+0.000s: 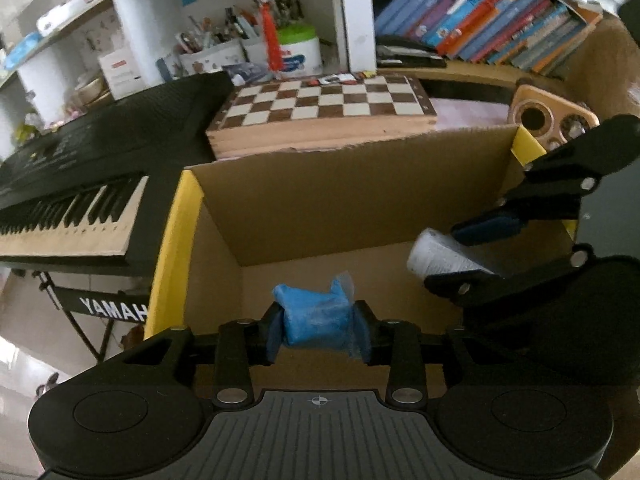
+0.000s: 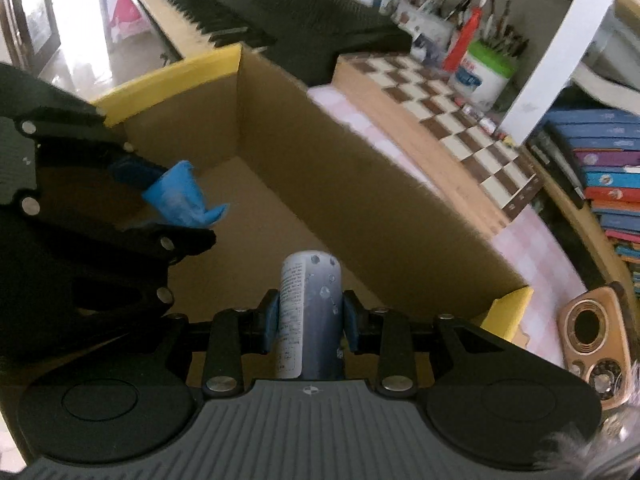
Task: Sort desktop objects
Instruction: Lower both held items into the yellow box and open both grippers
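Both claws loaded, hanging over the open cardboard box point(image 1: 320, 208).

Left wrist view: my left claw point(image 1: 319, 330) pinches the blue packet point(image 1: 316, 320) above the box floor, so letting go drops it in; right claw point(image 1: 466, 258) alongside, clamped on the white tube point(image 1: 436, 254).
Right wrist view: right claw point(image 2: 308, 322) grips that tube point(image 2: 310, 312) by its sides, nose pointing into the box point(image 2: 340, 184). Chessboard point(image 2: 452, 116) sits behind on the worktop.

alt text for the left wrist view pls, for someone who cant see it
The left gripper is shut on a crumpled blue packet above an open cardboard box, while the right gripper holds a white tube over the same box. Behind are a chessboard, a Yamaha keyboard and bookshelves.
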A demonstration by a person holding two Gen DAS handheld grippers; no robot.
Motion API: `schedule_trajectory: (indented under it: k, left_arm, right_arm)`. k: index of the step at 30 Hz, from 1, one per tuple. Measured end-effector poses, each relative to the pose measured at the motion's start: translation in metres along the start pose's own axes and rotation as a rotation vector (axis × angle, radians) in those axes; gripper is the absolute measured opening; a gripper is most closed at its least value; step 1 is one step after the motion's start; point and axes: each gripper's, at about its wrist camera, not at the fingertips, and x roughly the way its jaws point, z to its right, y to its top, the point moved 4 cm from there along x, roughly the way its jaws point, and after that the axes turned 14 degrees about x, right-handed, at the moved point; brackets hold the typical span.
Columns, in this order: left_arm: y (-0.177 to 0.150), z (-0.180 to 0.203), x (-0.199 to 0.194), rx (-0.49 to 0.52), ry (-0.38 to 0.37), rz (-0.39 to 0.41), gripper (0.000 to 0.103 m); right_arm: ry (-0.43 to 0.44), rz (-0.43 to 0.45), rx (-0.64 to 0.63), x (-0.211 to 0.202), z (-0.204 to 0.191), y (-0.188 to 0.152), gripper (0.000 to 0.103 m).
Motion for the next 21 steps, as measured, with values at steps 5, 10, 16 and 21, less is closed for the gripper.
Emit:
schedule_trajectory:
  k: [5,10,16,21]
  left_arm:
    - [-0.001,-0.006,-0.018,-0.04,0.038,0.069,0.073]
    - [0.0,-0.007,-0.05,-0.058,0.071,0.189,0.09]
    - [-0.002,0.001,-0.086,-0.066,0.079,0.305,0.093]
    - [-0.011,0.004,-0.114,-0.092,0.083,0.38,0.094]
  right_arm:
    - [-0.029,0.066,0.033,-0.014,0.007,-0.001,0.036]
    - [-0.035,0.171,0.125,-0.047,0.019,-0.001,0.042]
    - [-0.05,0.289,0.214,-0.092,0.022,-0.009,0.045]
    - [-0.098,0.387,0.255,-0.126,0.018,-0.018,0.045]
